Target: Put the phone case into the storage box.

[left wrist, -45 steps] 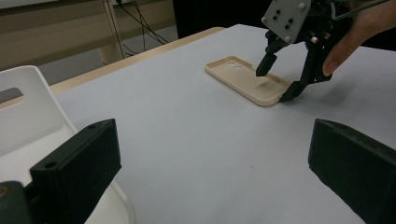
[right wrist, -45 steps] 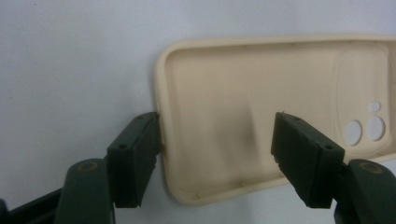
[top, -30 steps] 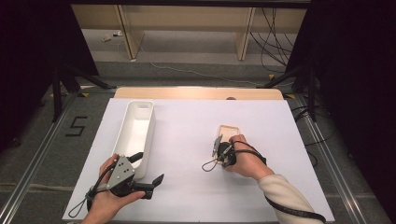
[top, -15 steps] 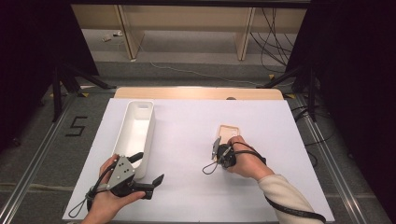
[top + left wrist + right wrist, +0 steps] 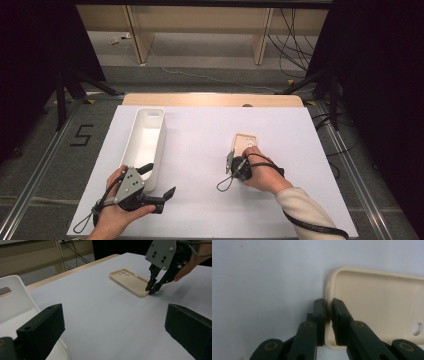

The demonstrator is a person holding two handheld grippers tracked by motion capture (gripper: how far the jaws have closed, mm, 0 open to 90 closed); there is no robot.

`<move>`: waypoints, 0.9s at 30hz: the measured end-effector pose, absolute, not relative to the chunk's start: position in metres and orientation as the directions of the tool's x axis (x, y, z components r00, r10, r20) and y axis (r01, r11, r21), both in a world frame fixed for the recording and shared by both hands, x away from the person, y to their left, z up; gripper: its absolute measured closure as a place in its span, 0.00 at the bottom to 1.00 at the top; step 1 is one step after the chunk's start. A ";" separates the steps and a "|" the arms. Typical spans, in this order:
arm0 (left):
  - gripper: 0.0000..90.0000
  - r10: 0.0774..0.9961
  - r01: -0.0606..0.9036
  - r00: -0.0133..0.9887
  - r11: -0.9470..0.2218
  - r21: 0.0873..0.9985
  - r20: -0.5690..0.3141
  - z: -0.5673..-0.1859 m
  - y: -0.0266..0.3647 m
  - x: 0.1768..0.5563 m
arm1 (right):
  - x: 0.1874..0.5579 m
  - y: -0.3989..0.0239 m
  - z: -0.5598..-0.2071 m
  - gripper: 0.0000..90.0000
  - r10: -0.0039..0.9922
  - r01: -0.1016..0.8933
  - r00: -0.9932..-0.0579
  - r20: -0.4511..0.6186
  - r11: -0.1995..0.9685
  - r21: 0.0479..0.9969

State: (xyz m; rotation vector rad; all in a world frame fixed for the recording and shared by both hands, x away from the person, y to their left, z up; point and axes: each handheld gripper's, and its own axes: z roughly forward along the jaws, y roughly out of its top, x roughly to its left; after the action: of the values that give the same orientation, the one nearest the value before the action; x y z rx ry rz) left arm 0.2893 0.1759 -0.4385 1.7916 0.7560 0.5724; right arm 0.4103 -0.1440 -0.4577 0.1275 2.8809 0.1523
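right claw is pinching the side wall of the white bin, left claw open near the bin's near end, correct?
Not quite. The right claw is pinching the side wall of the beige phone case, not the white bin; its jaws have just been closing, one outside the rim and one inside, as the right gripper view shows. The left claw is open near the bin's near end, as said.

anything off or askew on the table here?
Nothing stands out. The phone case lies flat, open side up; the right gripper pinches its side wall. The white bin sits upright, the left gripper open beside it.
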 end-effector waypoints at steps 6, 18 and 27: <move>0.02 0.727 0.219 0.686 -0.240 0.946 0.026 -0.438 0.176 0.289 | 0.409 -0.144 -0.458 0.93 0.096 0.071 -0.963 -0.251 0.991 0.110; 0.02 0.729 0.219 0.684 -0.237 0.946 0.024 -0.439 0.176 0.289 | 0.408 -0.144 -0.457 0.94 0.085 0.058 -0.962 -0.258 0.992 0.108; 0.02 0.730 0.222 0.683 -0.237 0.946 0.023 -0.438 0.176 0.289 | 0.408 -0.147 -0.457 0.96 0.086 0.056 -0.964 -0.253 0.991 0.123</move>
State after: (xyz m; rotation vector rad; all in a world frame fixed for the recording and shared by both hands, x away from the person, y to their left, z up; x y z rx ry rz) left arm 0.2894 0.1764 -0.4384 1.7883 0.7580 0.5723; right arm 0.4084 -0.1465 -0.4575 0.1037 2.8747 0.1671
